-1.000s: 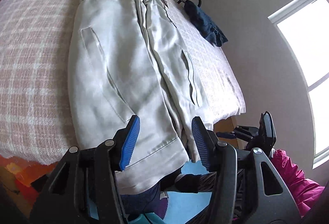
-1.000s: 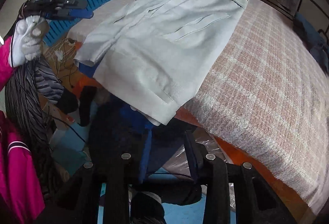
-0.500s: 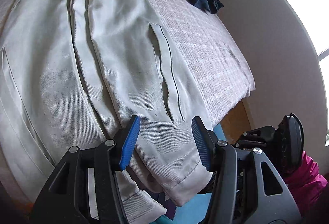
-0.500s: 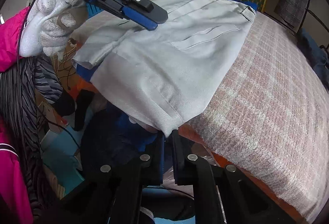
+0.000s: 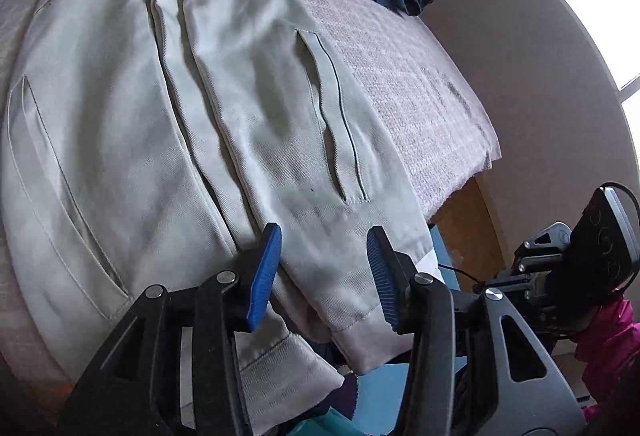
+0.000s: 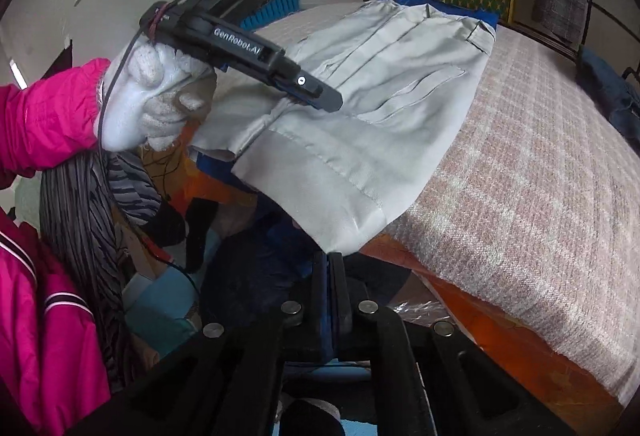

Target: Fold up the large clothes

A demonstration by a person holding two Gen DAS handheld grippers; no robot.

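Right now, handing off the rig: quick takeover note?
Right gripper: shut on the hem corner of the pale grey trousers, one leg's end.
Left gripper: open, jaws have just been closing, straddling the other leg's hem; pads not pressing.
Trousers lie flat along the checked bed cover, leg ends hanging over the edge.
Done: one corner gripped. Left: grip the second hem, then fold. No fold made yet.

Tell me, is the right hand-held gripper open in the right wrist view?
No, the right hand-held gripper is shut, its two fingers pressed together on the hem corner of the grey trousers.
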